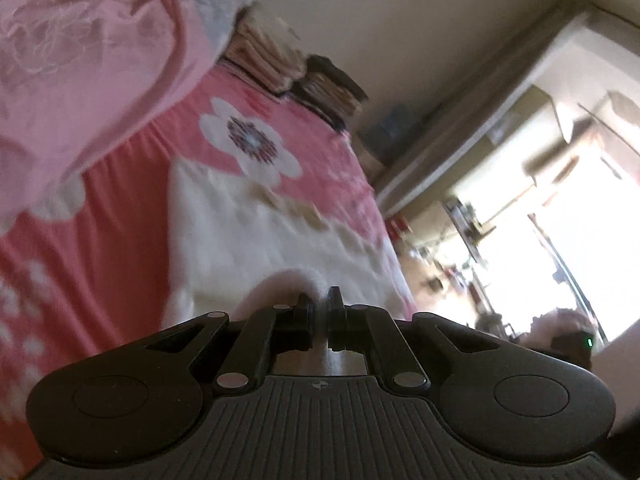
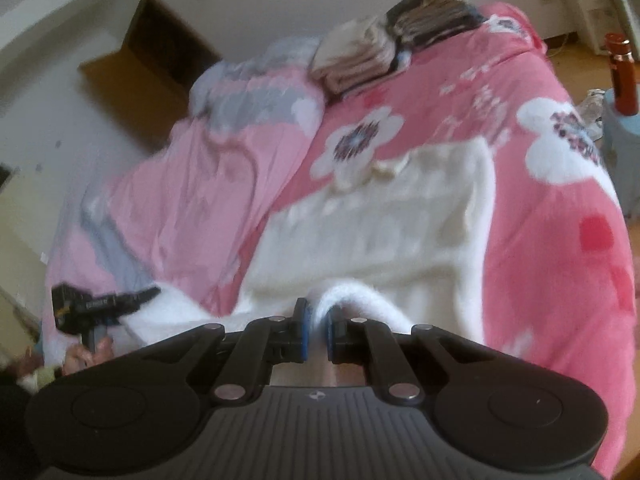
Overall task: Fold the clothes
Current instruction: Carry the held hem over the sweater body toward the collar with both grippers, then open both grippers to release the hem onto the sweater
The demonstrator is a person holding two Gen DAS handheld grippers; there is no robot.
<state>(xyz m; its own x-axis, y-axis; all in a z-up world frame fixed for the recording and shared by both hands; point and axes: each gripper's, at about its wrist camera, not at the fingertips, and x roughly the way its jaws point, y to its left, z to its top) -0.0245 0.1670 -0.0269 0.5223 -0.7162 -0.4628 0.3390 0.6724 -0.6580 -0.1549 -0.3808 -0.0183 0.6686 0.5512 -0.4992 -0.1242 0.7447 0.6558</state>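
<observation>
A white fluffy garment (image 2: 380, 232) lies spread on a pink flowered blanket (image 2: 552, 248) on the bed. In the right wrist view my right gripper (image 2: 316, 316) is shut on a raised fold of the garment's near edge, its blue pads (image 2: 304, 332) pressing the cloth. Further left a hand holds my left gripper (image 2: 154, 292), its tips at the garment's left corner. The left wrist view is tilted and blurred. There my left gripper (image 1: 318, 300) is shut, with white garment (image 1: 256, 236) cloth bunched at its tips.
Two stacks of folded clothes (image 2: 360, 56) sit at the bed's far end. A rumpled pink and grey duvet (image 2: 192, 200) covers the left side. A red bottle (image 2: 624, 76) stands on a light blue stool (image 2: 620, 136) at the right. A brown box (image 2: 152, 52) stands by the wall.
</observation>
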